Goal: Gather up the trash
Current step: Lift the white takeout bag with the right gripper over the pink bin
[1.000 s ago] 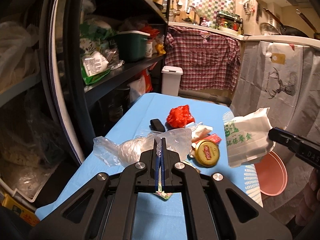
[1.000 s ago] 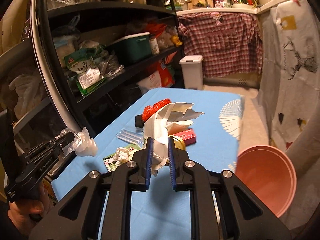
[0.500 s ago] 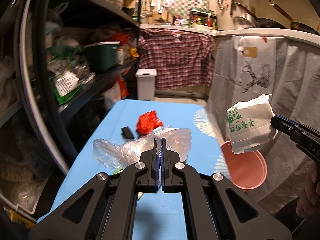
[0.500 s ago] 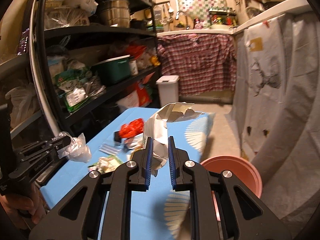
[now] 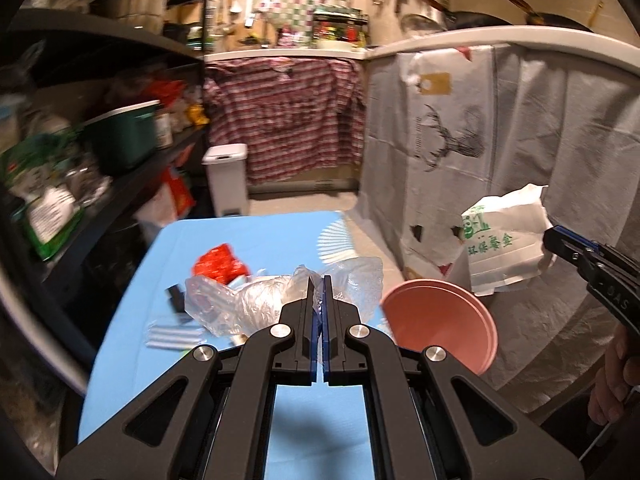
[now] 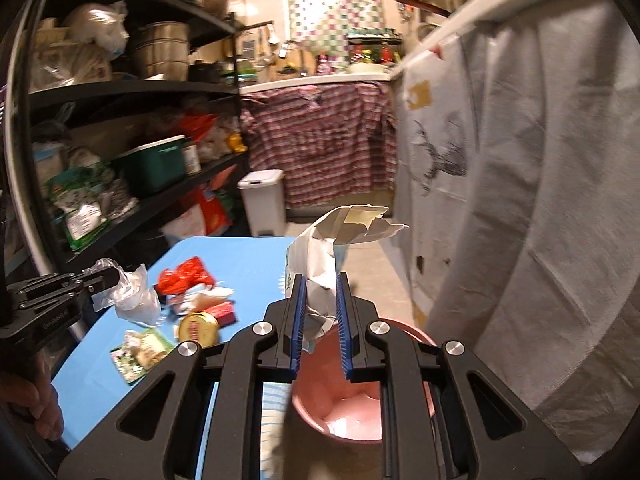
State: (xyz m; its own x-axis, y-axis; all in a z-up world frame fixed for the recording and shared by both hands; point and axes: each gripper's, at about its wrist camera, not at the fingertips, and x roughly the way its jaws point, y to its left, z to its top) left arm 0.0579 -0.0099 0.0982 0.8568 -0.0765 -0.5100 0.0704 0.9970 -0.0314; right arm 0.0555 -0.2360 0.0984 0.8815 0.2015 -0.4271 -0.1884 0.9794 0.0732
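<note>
My left gripper (image 5: 319, 280) is shut on a crumpled clear plastic bag (image 5: 256, 304), held above the blue table (image 5: 256, 236). The right wrist view shows that same gripper (image 6: 114, 276) at the left with the clear plastic bag (image 6: 134, 300) hanging from it. My right gripper (image 6: 320, 280) is shut on a white paper bag (image 6: 320, 252) with green print, right over the pink bucket (image 6: 352, 412). From the left wrist, the paper bag (image 5: 504, 248) hangs above and to the right of the bucket (image 5: 436, 320).
On the table lie a red wrapper (image 6: 184, 280), a yellow jar lid (image 6: 198, 328), a green packet (image 6: 140, 354), a small red box (image 6: 222, 312) and clear straw packets (image 5: 172, 336). Black shelves (image 6: 132, 92) stand at the left, a draped grey cloth (image 6: 520, 200) at the right, a white bin (image 6: 264, 200) beyond.
Both grippers have swung to the right and up a little with their bags. The paper bag has gone from over the table to above the pink bucket.
</note>
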